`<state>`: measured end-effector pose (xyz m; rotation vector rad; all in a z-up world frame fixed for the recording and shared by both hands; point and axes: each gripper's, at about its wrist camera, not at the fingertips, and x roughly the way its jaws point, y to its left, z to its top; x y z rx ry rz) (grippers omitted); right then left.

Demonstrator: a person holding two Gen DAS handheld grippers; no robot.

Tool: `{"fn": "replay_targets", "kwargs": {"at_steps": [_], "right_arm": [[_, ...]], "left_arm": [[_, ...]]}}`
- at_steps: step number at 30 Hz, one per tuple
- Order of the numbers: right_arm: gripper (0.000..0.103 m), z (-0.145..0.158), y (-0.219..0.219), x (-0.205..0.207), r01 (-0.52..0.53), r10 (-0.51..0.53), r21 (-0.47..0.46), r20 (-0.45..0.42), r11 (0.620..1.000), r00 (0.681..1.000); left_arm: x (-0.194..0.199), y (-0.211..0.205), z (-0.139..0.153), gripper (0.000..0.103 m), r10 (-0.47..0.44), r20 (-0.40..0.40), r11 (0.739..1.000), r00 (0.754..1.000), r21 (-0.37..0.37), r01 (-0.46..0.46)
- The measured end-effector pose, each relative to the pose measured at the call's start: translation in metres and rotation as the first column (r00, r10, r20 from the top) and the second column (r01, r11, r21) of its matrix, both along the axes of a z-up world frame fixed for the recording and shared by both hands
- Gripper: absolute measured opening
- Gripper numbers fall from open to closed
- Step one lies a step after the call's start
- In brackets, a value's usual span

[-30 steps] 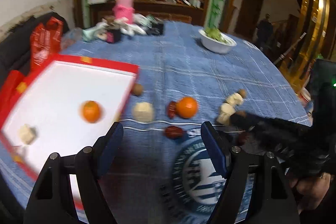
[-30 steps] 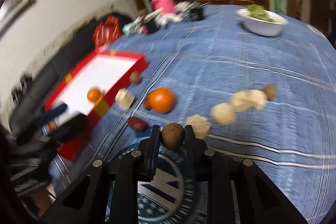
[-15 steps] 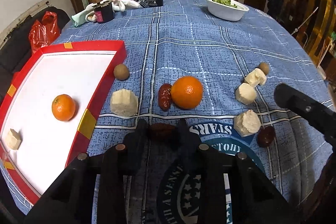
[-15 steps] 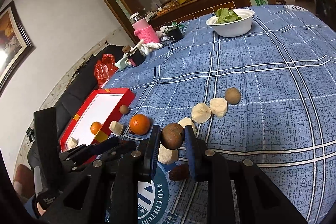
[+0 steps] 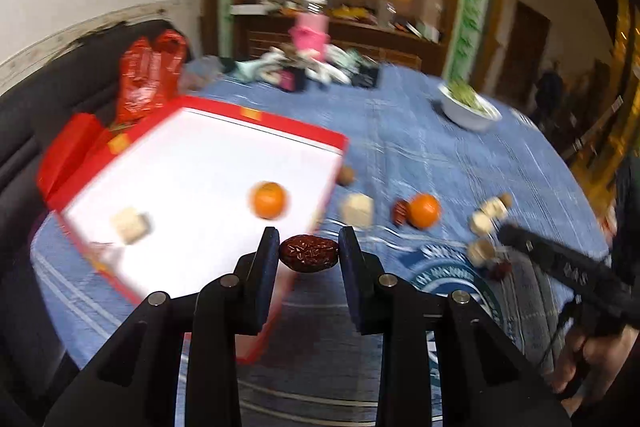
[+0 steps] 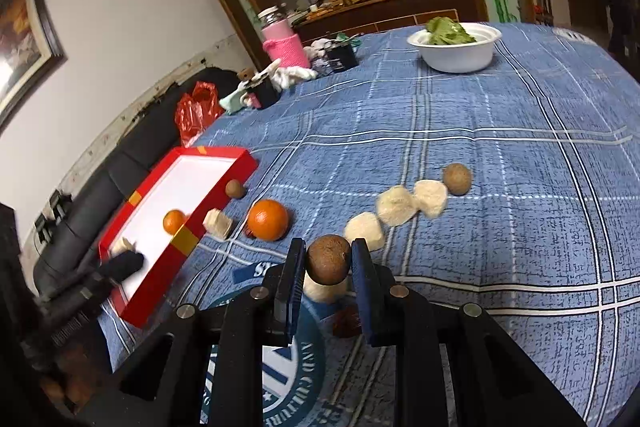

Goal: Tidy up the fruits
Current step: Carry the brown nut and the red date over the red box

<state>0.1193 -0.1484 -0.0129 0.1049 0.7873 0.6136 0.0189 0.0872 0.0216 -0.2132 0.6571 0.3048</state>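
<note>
The left gripper [image 5: 308, 254] clamps a red date [image 5: 308, 253] above the red tray [image 5: 280, 132]; the right gripper [image 6: 329, 259] grips a brown longan [image 6: 329, 259] over the surface [image 6: 500, 155].

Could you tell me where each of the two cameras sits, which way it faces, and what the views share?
Left wrist: rides on the left gripper, looking forward and down along its fingers at the red tray; the gripper pinches a red date, and the other gripper's hand shows at right.
Right wrist: rides on the right gripper, facing across the blue tablecloth; it grips a brown round fruit.
Shared: the tray, the loose orange and the white bowl.
</note>
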Motion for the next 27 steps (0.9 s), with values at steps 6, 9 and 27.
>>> {"fn": "replay_targets", "kwargs": {"at_steps": [6,9,27], "right_arm": [[0.024,0.018,0.042,-0.023,-0.089,0.089,-0.013,0.034,0.996,0.995],[0.024,0.027,0.073,-0.031,-0.152,0.153,-0.023,0.052,0.988,0.987],[0.023,0.049,0.186,-0.042,-0.328,0.330,-0.040,0.147,0.944,0.933]], "left_arm": [[-0.008,0.039,0.000,0.028,0.103,0.021,0.994,0.994,-0.033,-0.102],[-0.012,0.051,-0.001,0.028,0.118,0.025,0.992,0.993,-0.041,-0.117],[-0.019,0.079,-0.003,0.028,0.211,0.025,0.977,0.977,-0.027,-0.211]]}}
